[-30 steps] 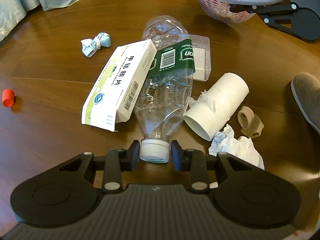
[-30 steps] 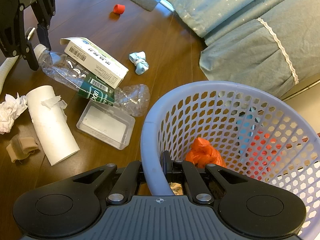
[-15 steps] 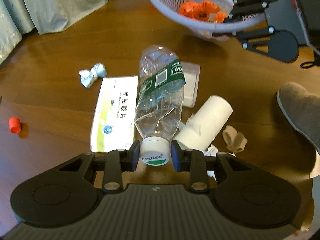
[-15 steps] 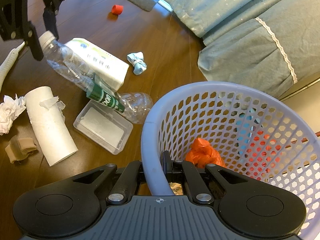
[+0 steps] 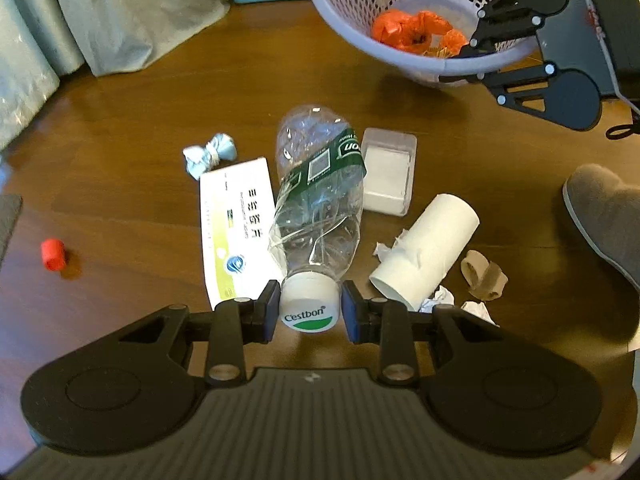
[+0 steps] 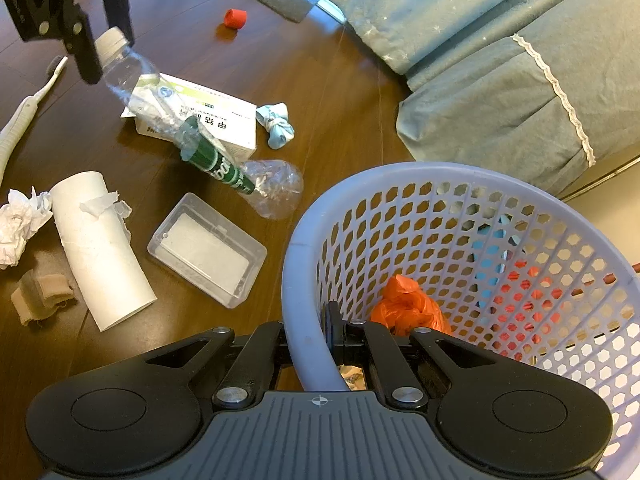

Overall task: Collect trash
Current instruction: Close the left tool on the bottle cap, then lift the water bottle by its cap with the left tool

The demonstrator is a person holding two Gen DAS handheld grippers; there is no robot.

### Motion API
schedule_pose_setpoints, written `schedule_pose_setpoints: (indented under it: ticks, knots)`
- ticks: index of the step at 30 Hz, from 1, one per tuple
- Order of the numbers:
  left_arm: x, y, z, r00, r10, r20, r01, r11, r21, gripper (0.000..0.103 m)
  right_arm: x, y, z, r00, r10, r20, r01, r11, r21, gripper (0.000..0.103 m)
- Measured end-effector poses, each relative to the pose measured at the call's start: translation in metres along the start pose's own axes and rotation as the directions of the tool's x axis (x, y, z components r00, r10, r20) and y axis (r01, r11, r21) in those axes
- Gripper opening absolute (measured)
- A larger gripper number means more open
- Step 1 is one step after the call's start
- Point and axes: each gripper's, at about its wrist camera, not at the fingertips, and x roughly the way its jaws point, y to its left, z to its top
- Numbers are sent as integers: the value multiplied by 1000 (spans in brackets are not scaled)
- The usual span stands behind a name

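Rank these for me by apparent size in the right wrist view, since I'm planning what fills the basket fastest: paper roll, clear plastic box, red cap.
1. paper roll and clear plastic box: look about alike, so I won't rank them.
2. red cap: plainly smallest, though it lies farther from the camera.

Wood floor [image 5: 132, 112] — medicine box [image 5: 236, 236], paper roll [image 5: 428, 248], clear tray [image 5: 388, 176], red cap [image 5: 53, 254].

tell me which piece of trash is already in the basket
The orange plastic bag, crumpled inside the lavender basket; every other piece shows outside it.
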Motion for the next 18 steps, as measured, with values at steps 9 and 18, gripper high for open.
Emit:
schedule_pose_setpoints:
  ticks: [9, 18]
  knots:
    - [13, -4, -14, 998, -37, -44, 34, 998, -52, 27, 0, 0, -1, 1000, 1, -1, -1, 1000, 0, 0]
    - [21, -14, -18, 999, -13, -45, 13, 1000, -7, 27, 0, 1, -2, 1000, 3, -3, -3, 1000, -4, 0]
